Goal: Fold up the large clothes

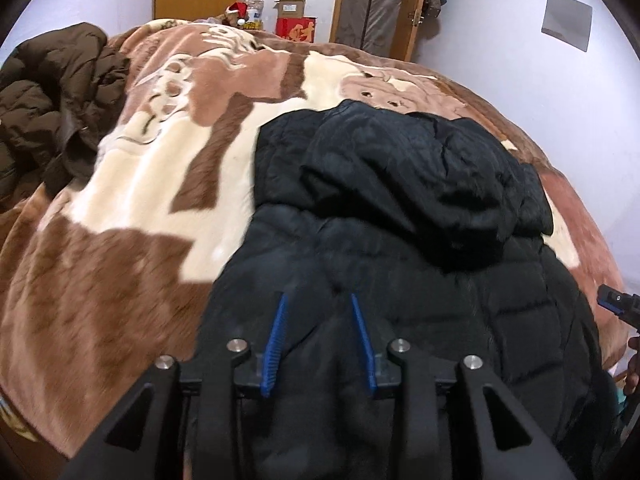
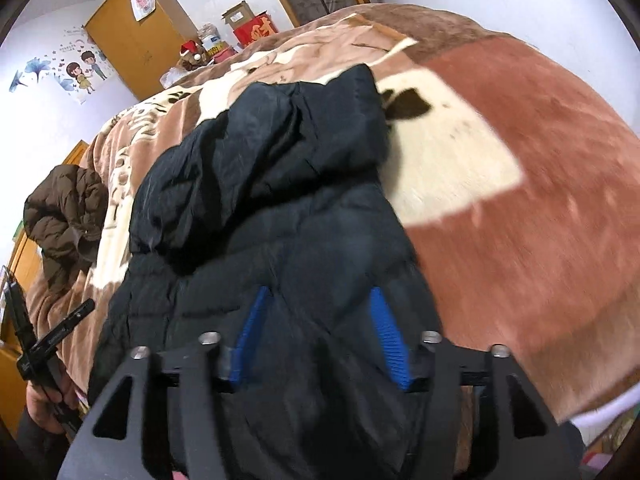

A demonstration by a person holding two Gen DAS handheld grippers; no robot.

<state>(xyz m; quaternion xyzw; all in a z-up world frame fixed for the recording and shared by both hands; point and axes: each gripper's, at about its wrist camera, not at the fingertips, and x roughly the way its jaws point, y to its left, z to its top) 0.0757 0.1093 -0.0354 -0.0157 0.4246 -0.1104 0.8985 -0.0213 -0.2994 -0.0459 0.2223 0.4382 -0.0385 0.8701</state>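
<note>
A black quilted hooded jacket point(image 1: 400, 208) lies lengthwise on a bed, hood folded over its back; it also shows in the right wrist view point(image 2: 260, 184). My left gripper point(image 1: 319, 298) hovers over the jacket's near left part, its blue-padded fingers point(image 1: 276, 340) apart with jacket fabric between and below them. My right gripper point(image 2: 318, 294) is over the jacket's near right part, fingers point(image 2: 390, 340) spread wide. Whether either touches the fabric is unclear. The right gripper's tip shows at the edge of the left wrist view point(image 1: 618, 302).
A brown and cream plush blanket point(image 1: 160, 184) covers the bed. A crumpled brown puffer jacket point(image 1: 52, 104) lies at the bed's far left. Boxes, a red carton point(image 1: 296, 30) and bottles stand beyond the bed. A wooden wardrobe point(image 2: 136, 32) stands behind.
</note>
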